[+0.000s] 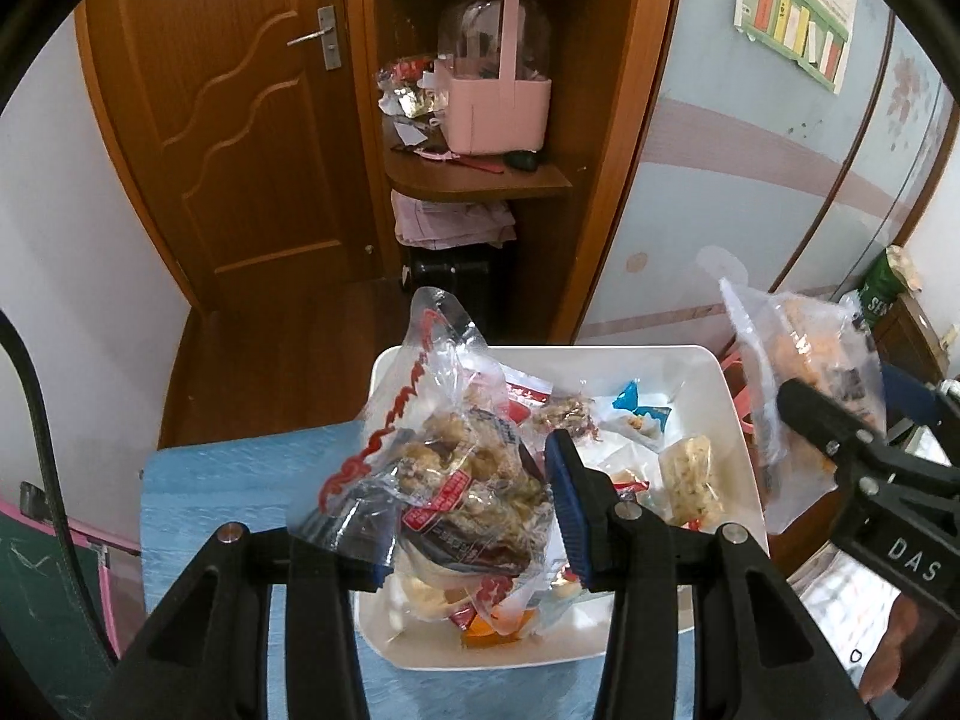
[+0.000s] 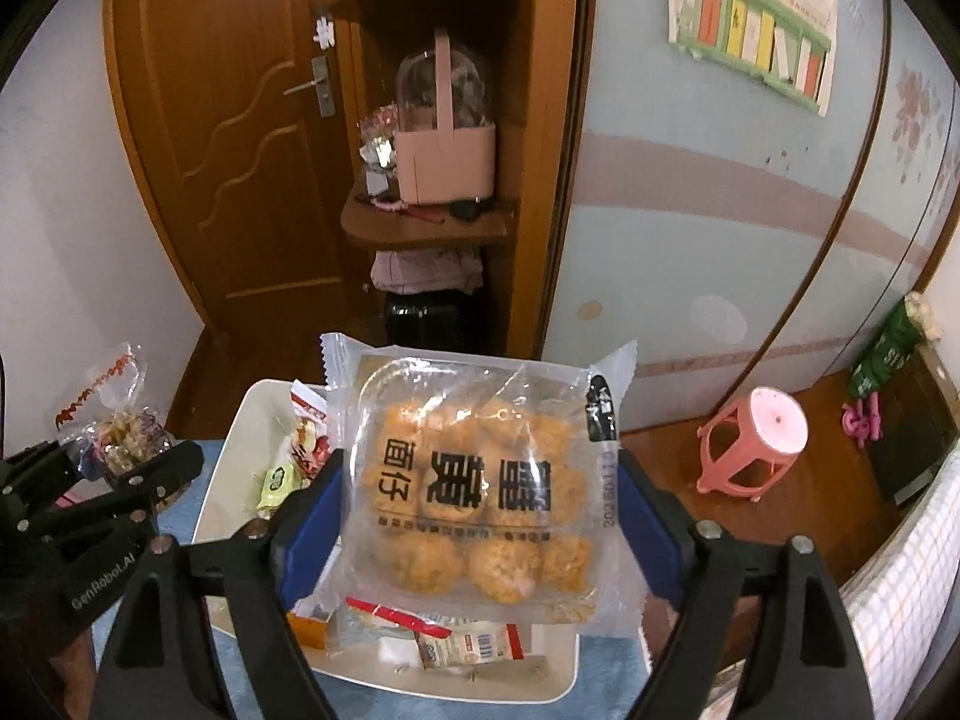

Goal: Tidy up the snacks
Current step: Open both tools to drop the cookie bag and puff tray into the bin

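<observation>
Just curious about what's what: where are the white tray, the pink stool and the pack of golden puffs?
white tray (image 1: 714,372), left wrist view, far rim.
pink stool (image 2: 777,420), right wrist view, seat top.
pack of golden puffs (image 2: 474,480), right wrist view, printed front.

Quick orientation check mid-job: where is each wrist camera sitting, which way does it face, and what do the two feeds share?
Left wrist: on the left gripper, facing the wooden door; its fingers clamp a walnut snack bag over the white bin; right gripper shows at right.
Right wrist: on the right gripper, same heading; holds a fried-ball snack pack; left gripper at left.
Shared: bin, door, pink basket.
</observation>
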`<state>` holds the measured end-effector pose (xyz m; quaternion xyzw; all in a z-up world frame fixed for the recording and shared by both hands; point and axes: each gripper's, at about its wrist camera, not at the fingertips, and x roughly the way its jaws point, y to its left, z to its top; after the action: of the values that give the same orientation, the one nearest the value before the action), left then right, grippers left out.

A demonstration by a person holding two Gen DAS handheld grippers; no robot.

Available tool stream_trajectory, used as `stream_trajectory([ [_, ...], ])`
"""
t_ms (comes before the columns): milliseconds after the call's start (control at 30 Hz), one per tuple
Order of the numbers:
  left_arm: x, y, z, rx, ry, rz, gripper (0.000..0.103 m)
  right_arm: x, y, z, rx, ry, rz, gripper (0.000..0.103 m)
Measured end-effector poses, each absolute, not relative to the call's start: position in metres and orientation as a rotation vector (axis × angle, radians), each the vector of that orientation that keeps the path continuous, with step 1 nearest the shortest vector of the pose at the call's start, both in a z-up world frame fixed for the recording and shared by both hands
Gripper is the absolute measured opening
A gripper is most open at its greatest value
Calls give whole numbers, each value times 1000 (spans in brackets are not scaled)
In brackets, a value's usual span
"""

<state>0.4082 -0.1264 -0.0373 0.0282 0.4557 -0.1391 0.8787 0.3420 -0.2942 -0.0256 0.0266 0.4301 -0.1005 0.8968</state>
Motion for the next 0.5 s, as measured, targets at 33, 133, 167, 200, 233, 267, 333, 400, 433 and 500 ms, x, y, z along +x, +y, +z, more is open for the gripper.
stream_trajectory([
  [33, 408, -127, -39, 56, 952, -288, 57, 345, -296, -30, 72, 909, -195, 88],
  [133, 407, -127, -42, 69, 944, -243, 92, 347, -298, -37, 95, 927, -177, 92],
  [167, 407, -127, -44, 72, 947, -245, 92, 347, -298, -39, 92, 930, -184, 94],
  [200, 408, -127, -46, 70, 961, -252, 92, 346, -298, -40, 83, 933, -198, 96],
  [233, 408, -126, -48, 64, 979, -259, 92, 346, -298, -41, 73, 931, -207, 98],
  [267, 408, -125, -50, 58, 995, -264, 92, 345, -298, -39, 58, 916, -213, 98],
  [333, 405, -124, -51, 56, 998, -265, 92, 343, -297, -35, 55, 887, -200, 100],
  [400, 401, -125, -50, 67, 991, -264, 93, 341, -297, -30, 66, 876, -189, 101],
  [433, 399, -125, -49, 73, 989, -260, 93, 340, -297, -27, 70, 871, -188, 101],
  [500, 395, -124, -47, 82, 988, -253, 93, 337, -294, -24, 65, 864, -185, 102],
])
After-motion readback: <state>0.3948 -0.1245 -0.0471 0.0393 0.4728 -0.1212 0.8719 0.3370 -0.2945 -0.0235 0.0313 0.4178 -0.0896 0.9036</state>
